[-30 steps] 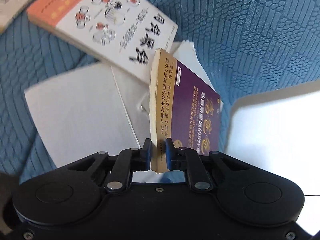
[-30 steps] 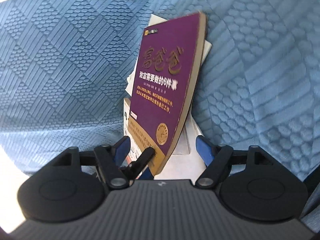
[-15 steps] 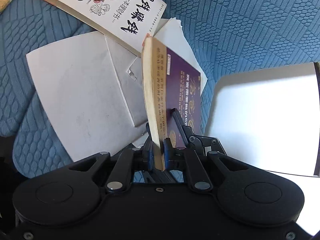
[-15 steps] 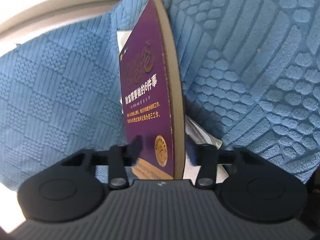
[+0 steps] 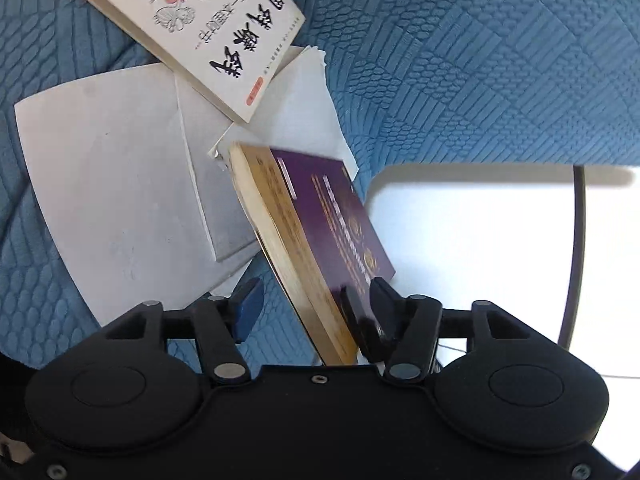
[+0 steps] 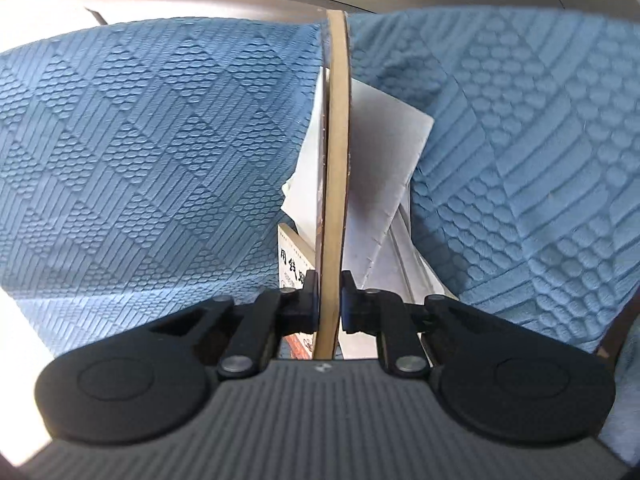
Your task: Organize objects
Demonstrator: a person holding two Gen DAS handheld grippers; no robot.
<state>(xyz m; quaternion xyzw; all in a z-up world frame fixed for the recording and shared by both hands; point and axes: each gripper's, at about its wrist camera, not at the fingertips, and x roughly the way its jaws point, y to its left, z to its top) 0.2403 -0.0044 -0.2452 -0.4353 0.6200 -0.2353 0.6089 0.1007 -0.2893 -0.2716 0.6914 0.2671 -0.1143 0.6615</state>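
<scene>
Blue quilted sofa fabric (image 5: 480,60), bright sunlit white floor (image 5: 480,240)

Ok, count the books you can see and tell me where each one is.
2. The purple book stands on edge, clamped in the right tool as the left tool opens. The white book lies flat on the blue cover, overlapping white papers. More may lie hidden underneath.

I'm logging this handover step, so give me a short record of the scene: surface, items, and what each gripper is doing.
surface: blue quilted cover
held item: purple book, seen edge-on in the right wrist view
right gripper: jaws closing, pads pressing the book on both sides
left gripper: jaws opening, book between them, left pad clear of it
other items: white knitting book lying on white papers
</scene>
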